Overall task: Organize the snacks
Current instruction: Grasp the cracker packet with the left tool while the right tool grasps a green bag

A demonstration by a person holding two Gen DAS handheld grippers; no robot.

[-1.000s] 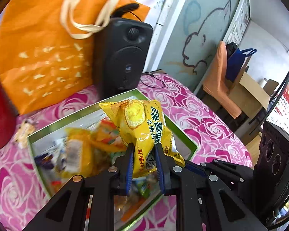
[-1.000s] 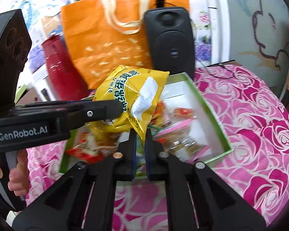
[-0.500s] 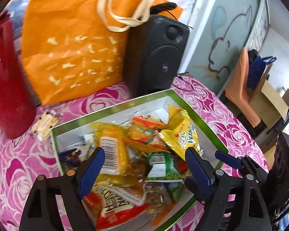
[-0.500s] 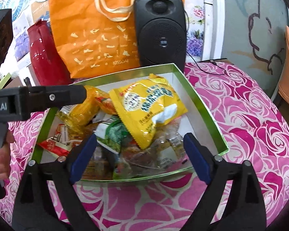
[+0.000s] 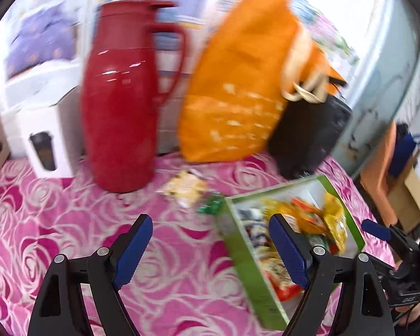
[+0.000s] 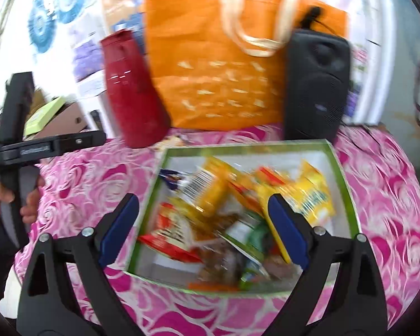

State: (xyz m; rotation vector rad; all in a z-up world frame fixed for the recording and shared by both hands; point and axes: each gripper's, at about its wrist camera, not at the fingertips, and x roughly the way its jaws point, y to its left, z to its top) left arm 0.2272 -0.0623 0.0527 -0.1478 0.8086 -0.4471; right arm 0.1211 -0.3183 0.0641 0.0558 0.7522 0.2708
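- Left wrist view: left claw spread wide, nothing between its two blue pads, hovering over the table with its pink rose cloth.
- 1 green-rimmed box at lower right, tilted in frame, partly behind the right finger. Snacks piled inside; motion blur, can't count them. Yellow, orange and red wrappers visible.
- 2 loose items on the cloth outside the box: 1 pale yellow packet, 1 small green wrapper just beside the box corner. Print unreadable.
- 1 red jug, 1 orange tote bag, 1 black speaker half hidden behind the bag, 1 white carton at left.
- Tip of the other tool cut off at right edge.

- Right wrist view: right claw also spread wide, holding nothing, hovering over the near half of the same box.
- Snacks heaped in the box: at least 2 yellow bags, 1 red-and-white pack, 1 green pack; rest blurred, exact count not possible. Lower packs covered by the ones on top.
- Behind the box in a row: 1 red jug, 1 orange tote bag, 1 black speaker. Jug base hides the loose packet area.
- Left tool body seen side-on at left edge with 1 hand on its grip; its tips out of frame here.
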